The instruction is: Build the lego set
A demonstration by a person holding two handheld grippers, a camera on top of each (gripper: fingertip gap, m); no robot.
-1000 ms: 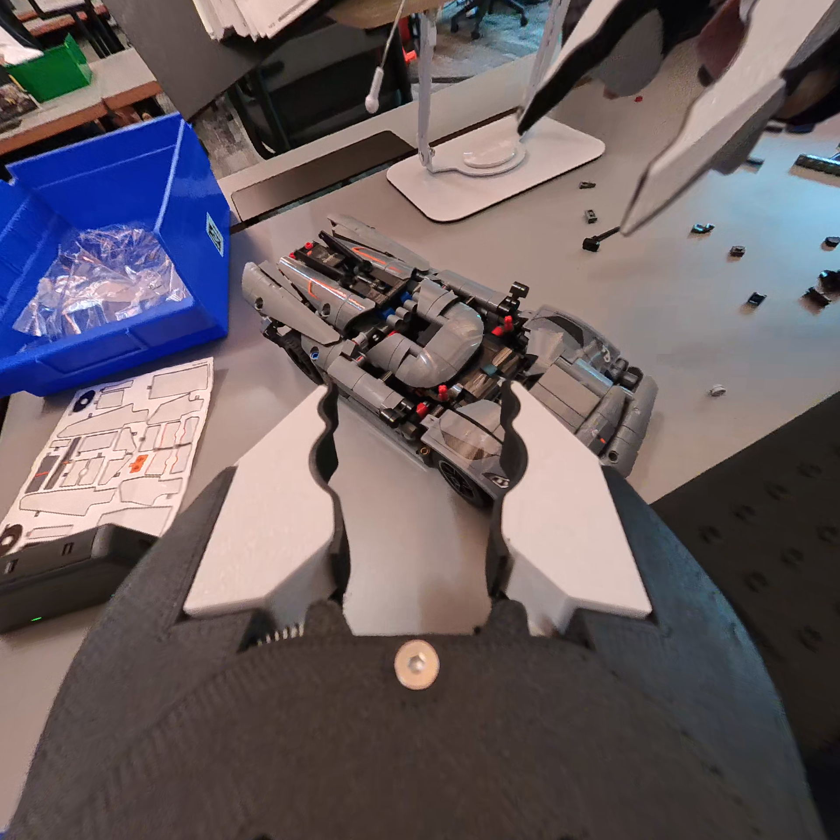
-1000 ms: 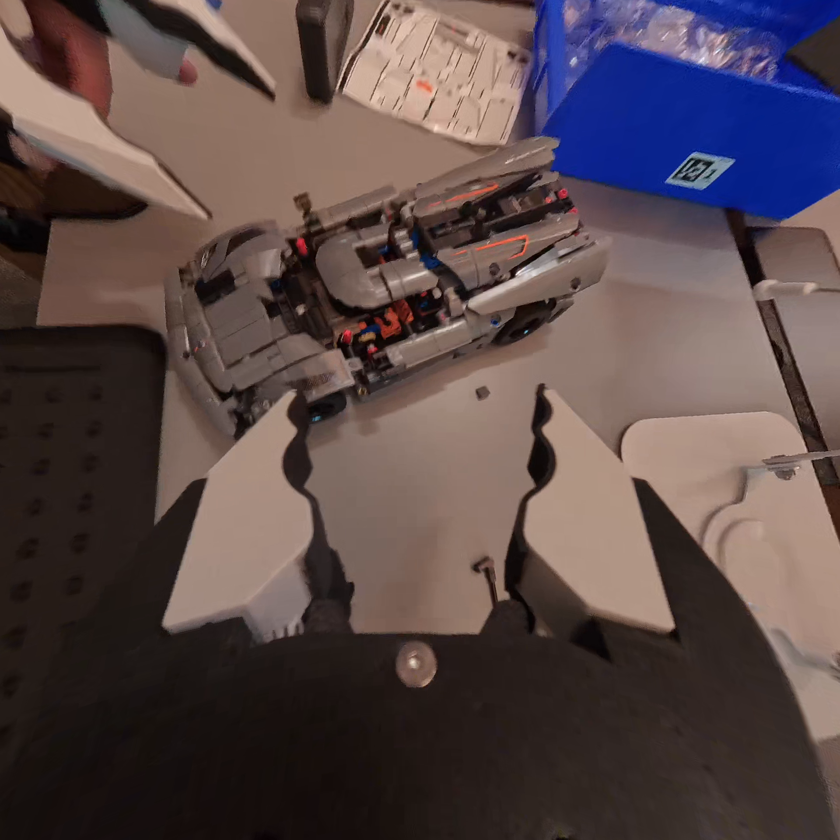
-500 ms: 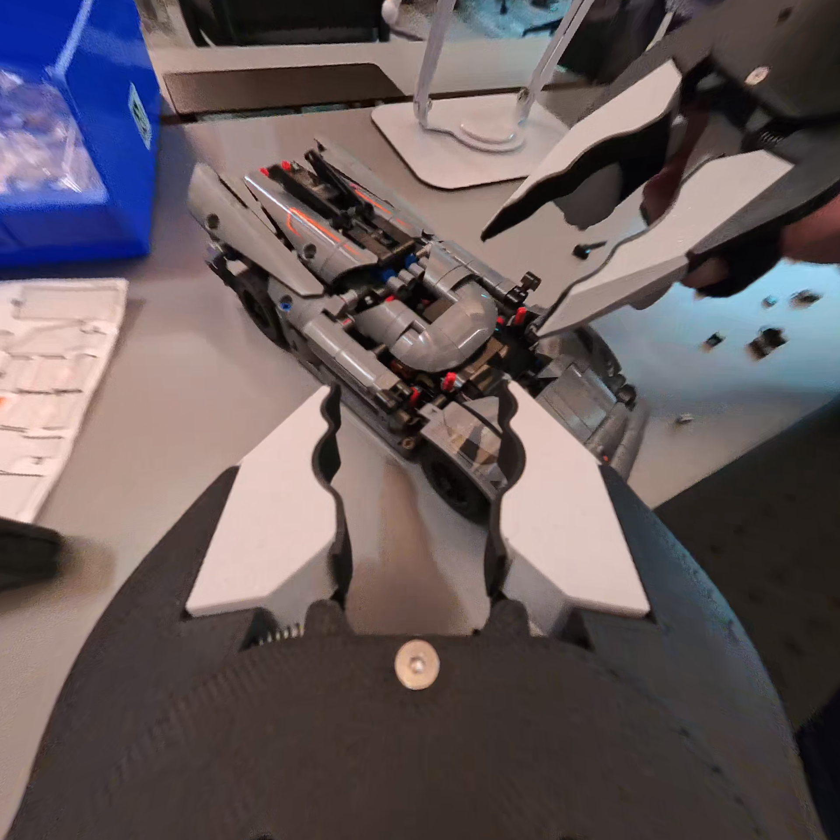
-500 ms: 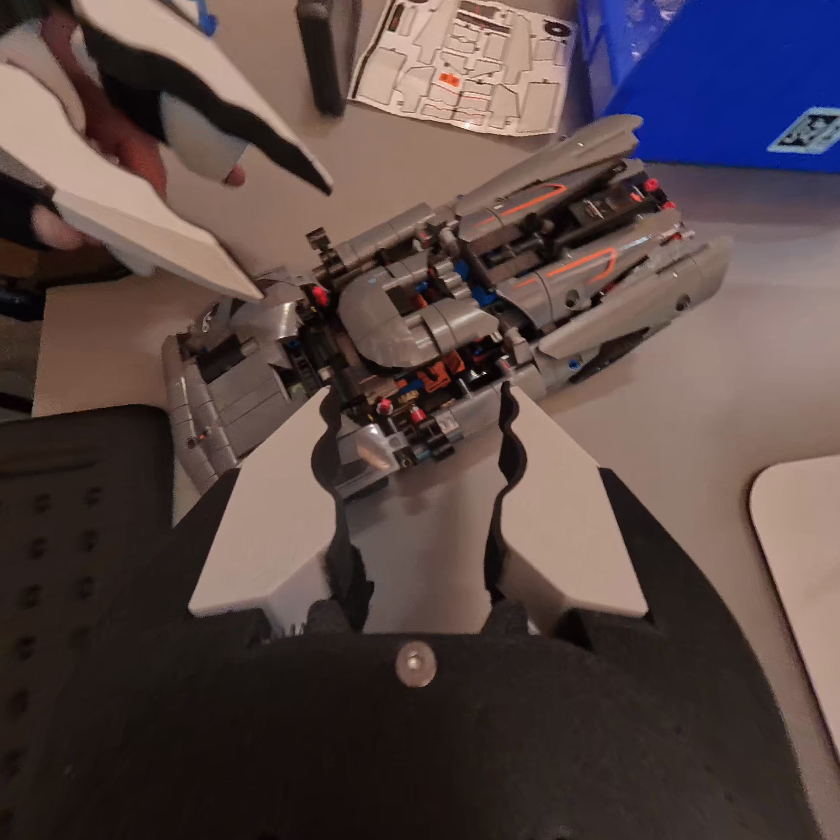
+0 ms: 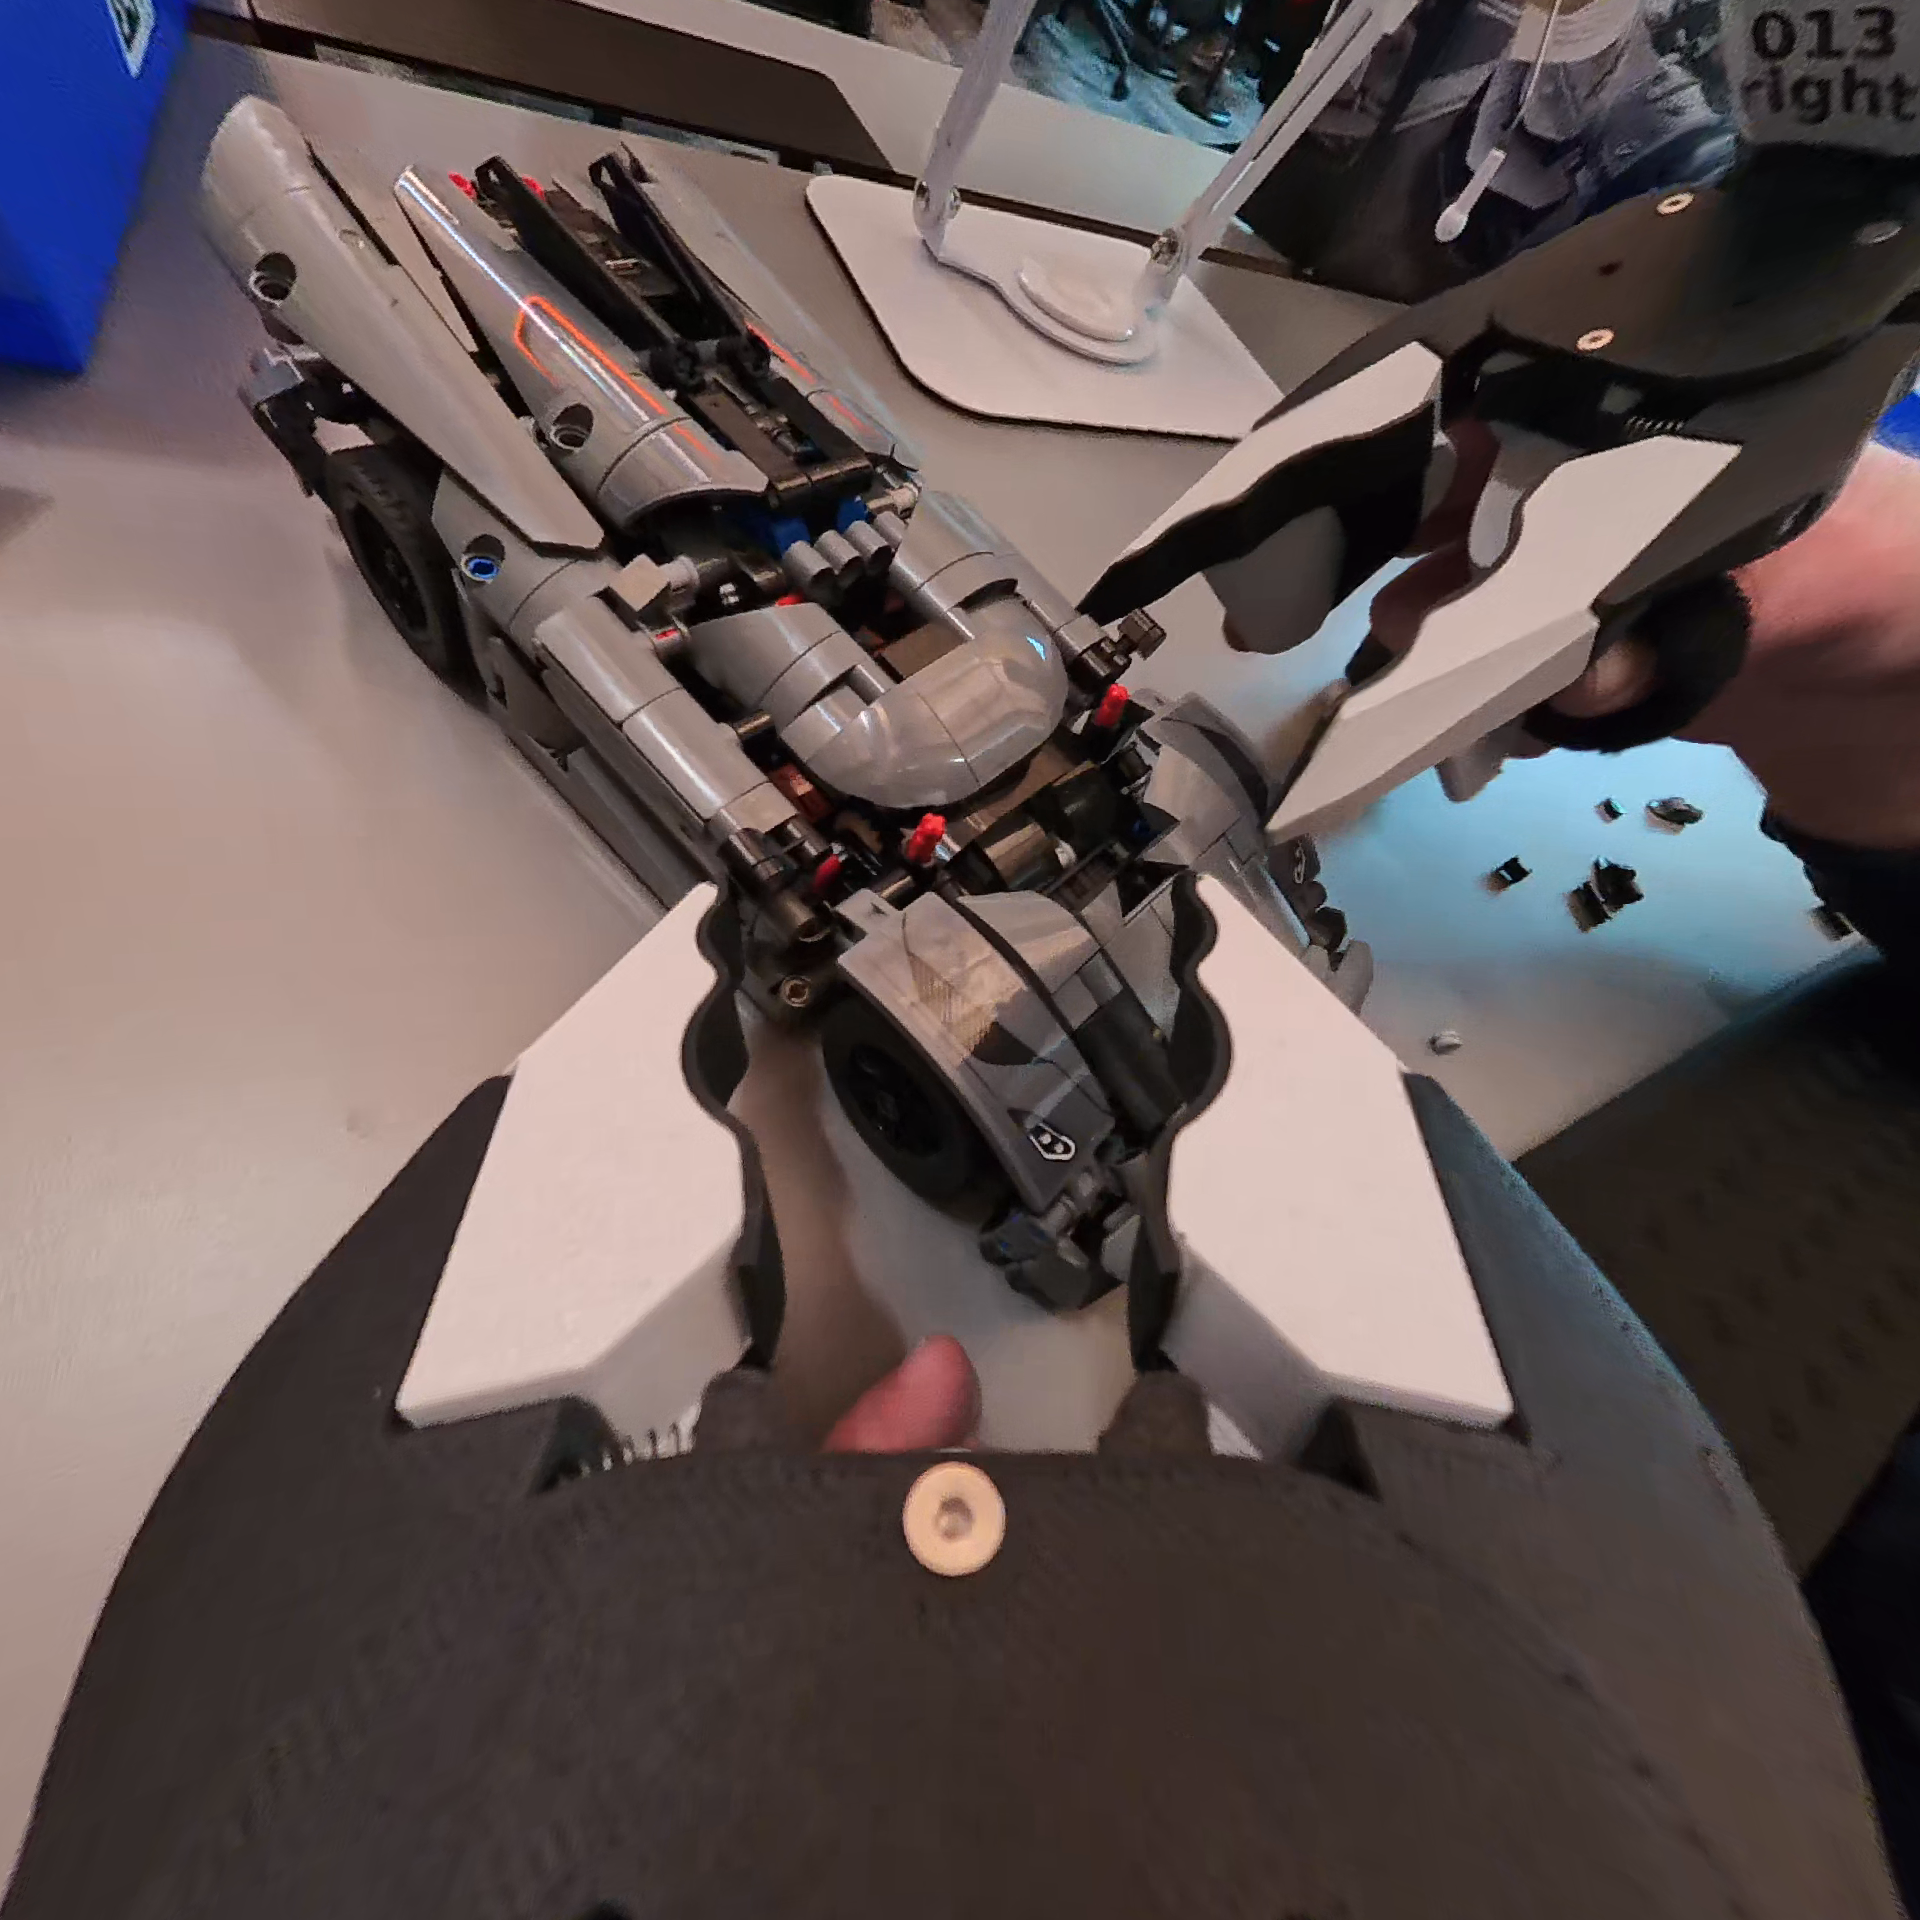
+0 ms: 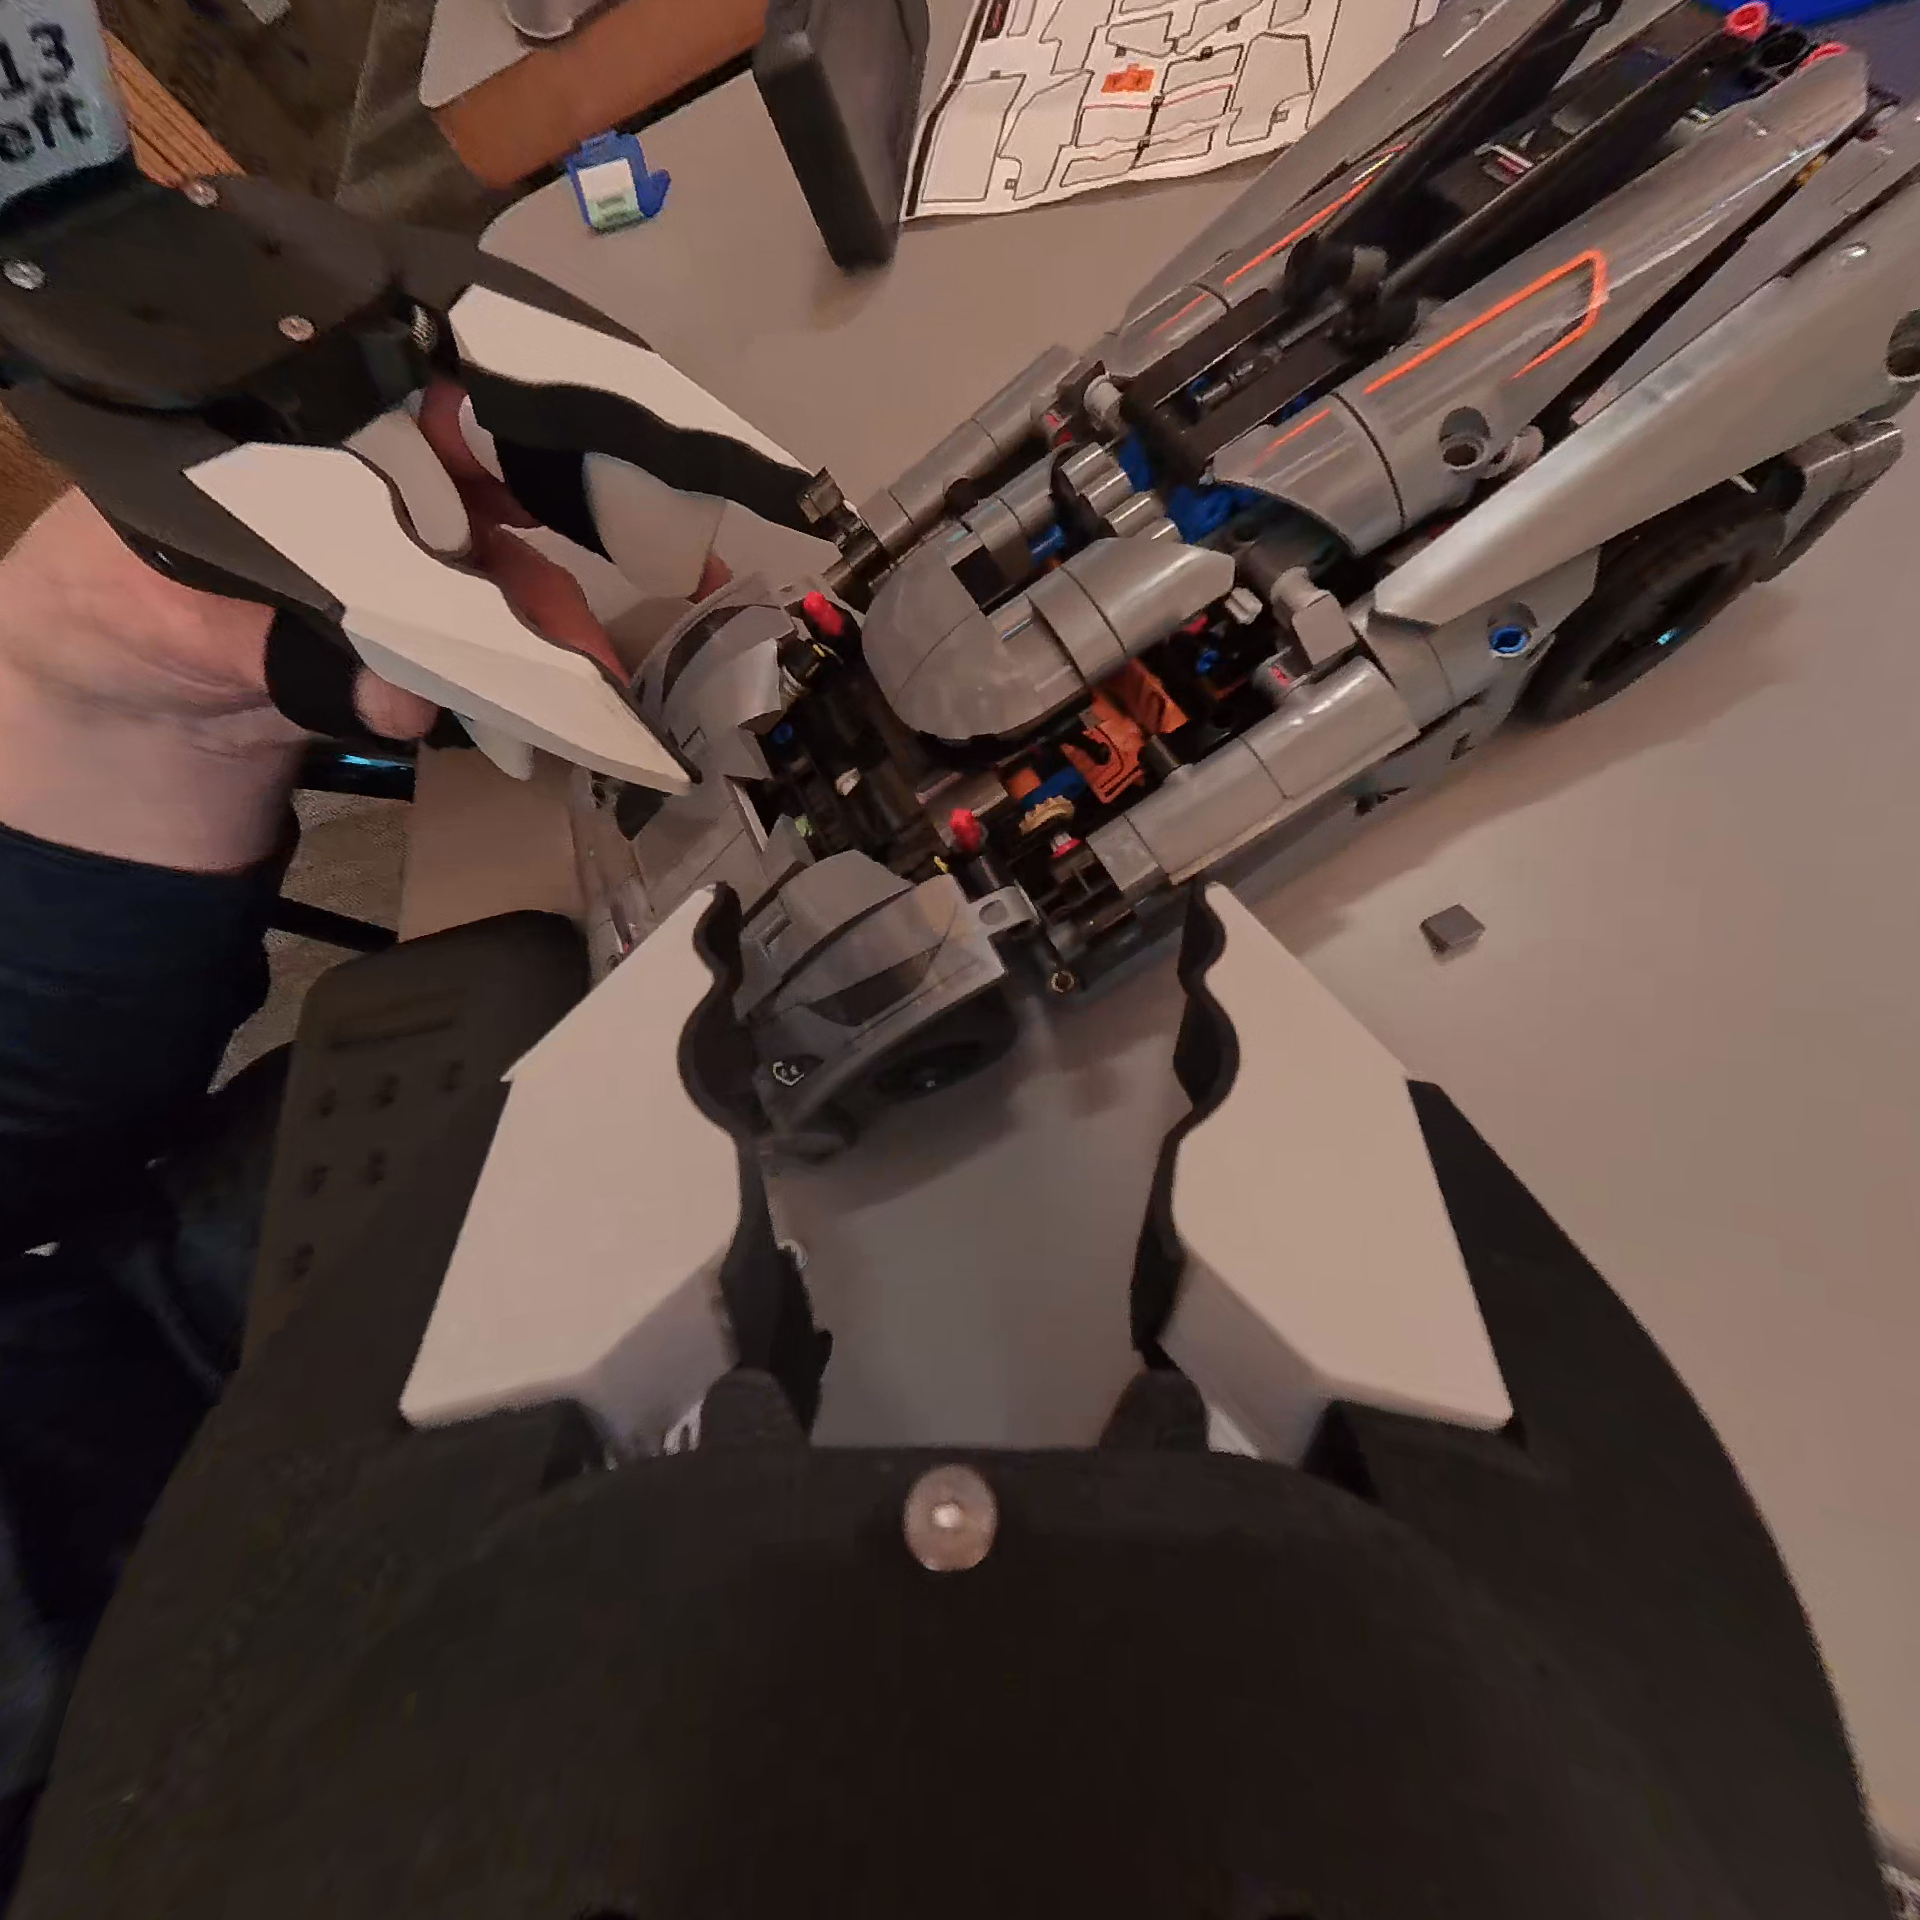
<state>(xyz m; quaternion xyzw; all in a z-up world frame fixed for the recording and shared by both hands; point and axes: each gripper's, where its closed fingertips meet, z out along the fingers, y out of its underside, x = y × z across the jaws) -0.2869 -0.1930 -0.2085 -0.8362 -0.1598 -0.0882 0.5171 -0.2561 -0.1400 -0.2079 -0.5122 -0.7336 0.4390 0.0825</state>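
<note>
grey and black plastic, the lego car sits on the table, mostly built, cockpit and engine bay uncovered. i judge it light but brittle: stiff along the chassis, while the clipped-on panels, the long rear fins and the small red pins would pop off under a squeeze.

the left gripper is wide open, straddling one front wheel arch, clamping nothing. the right gripper, also wide open and empty, flanks the opposite front arch.

best hold, i think, is low across the front arches or sills, one gripper each side, not the roof curve or fins.

containers: only a corner of a blue bin shows; contents out of sight. loose dark pieces lie on the table, and a sticker sheet lies beyond the car.
</note>
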